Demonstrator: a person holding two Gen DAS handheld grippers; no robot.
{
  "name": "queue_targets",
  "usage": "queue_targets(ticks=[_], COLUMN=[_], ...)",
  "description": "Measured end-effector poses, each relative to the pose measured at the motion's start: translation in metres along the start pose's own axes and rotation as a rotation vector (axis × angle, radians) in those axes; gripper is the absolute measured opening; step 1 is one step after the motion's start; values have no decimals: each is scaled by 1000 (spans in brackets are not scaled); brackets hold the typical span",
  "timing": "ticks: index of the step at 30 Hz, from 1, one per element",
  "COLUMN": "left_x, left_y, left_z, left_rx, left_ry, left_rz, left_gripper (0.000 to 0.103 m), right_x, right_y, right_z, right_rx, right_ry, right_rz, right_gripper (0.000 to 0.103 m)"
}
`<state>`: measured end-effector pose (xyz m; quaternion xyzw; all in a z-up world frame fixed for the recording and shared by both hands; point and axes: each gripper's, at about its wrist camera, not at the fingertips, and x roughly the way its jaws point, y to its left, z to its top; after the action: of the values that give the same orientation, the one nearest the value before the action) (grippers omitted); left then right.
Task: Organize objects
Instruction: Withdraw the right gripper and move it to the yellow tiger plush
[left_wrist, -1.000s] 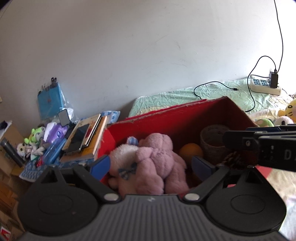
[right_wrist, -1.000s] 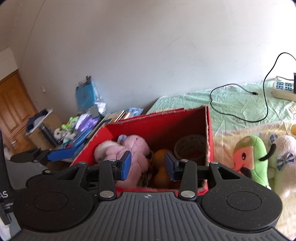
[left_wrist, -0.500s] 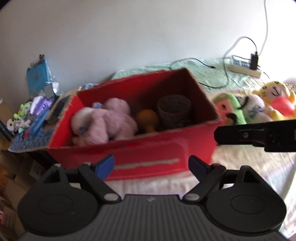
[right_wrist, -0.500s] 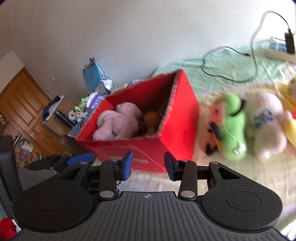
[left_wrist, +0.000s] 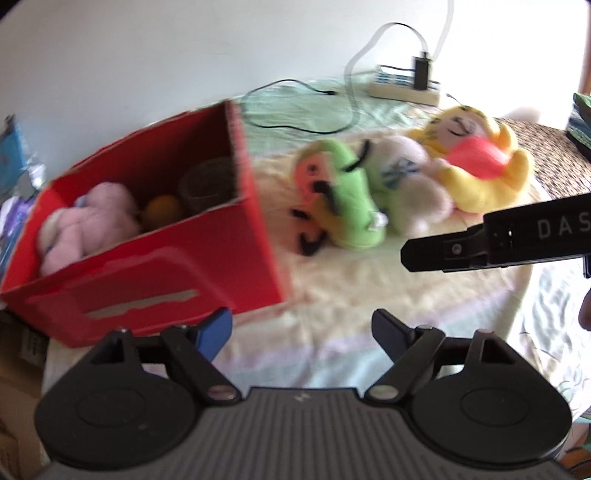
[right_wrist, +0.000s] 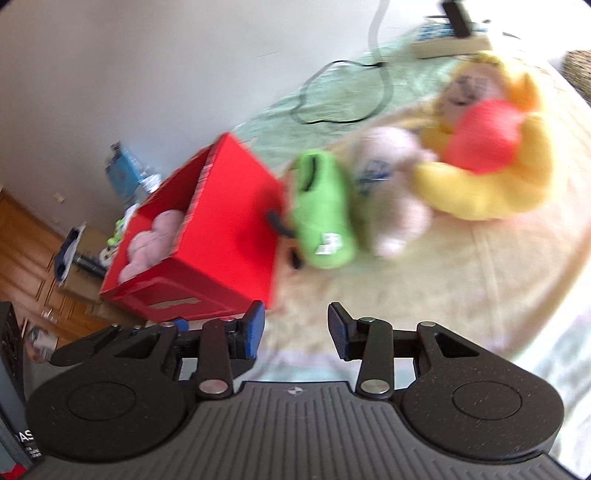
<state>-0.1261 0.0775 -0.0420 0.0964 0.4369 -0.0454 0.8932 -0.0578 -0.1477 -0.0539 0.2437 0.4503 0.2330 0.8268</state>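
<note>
Now my left tongs (left_wrist: 301, 328) are closing on nothing and my right tongs (right_wrist: 295, 328) stand apart, empty, above the bed's near edge (left_wrist: 332, 362) beside the red box (left_wrist: 155, 273).

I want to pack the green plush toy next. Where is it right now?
The green plush toy lies on the bed just right of the red box, pressed against the white plush toy on its other side.
</note>
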Motion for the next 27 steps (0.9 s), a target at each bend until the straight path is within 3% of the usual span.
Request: queue_targets(ticks=[15,23,27], left_x=[31,58,74], left_y=[-72,-96,-99], left_z=[36,54,66], left_rx=[48,-13,-60], left_ry=[22,82,116], left_rz=[-206,-356,-428], left_gripper=[69,67,65], right_x=[-56,-60,-46], right_y=[-97,-145,-149], right_z=[23,50,73], right_rx=[226,384,369], right_ry=[-144,-232,-257], right_rz=[-115,-52,-21], right_gripper=[42,44,58])
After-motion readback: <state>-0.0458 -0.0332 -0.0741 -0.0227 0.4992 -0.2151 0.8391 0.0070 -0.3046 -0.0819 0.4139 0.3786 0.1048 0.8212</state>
